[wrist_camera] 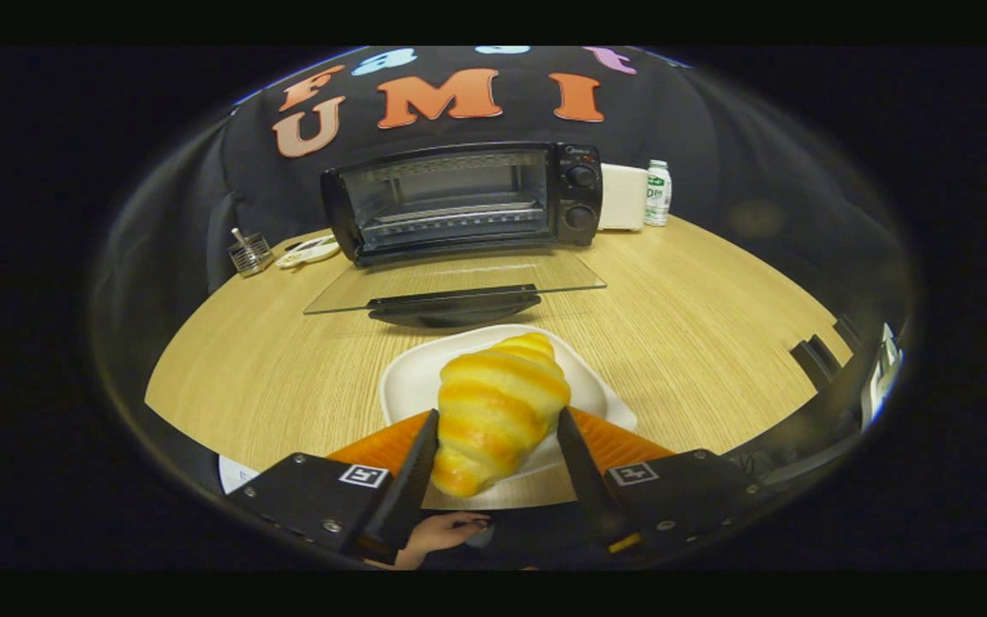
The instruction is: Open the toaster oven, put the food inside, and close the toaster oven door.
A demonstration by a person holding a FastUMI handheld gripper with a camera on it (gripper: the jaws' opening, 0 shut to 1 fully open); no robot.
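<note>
A golden croissant (pixel 498 411) sits over a white plate (pixel 408 386) on the wooden table. My gripper (pixel 497 418) has one black finger against each side of the croissant, shut on it. Beyond the plate stands the black toaster oven (pixel 459 201). Its glass door (pixel 459 278) is folded down flat toward me, with the dark handle (pixel 455 304) at its front edge just past the plate. The oven cavity with its wire rack is open to view.
A small wire holder (pixel 250 254) and a white object (pixel 309 250) lie left of the oven. A white box (pixel 622 197) and a small bottle (pixel 657 193) stand to its right. A person's hand (pixel 442 533) shows below the fingers. Dark fixtures (pixel 815 358) sit at the table's right edge.
</note>
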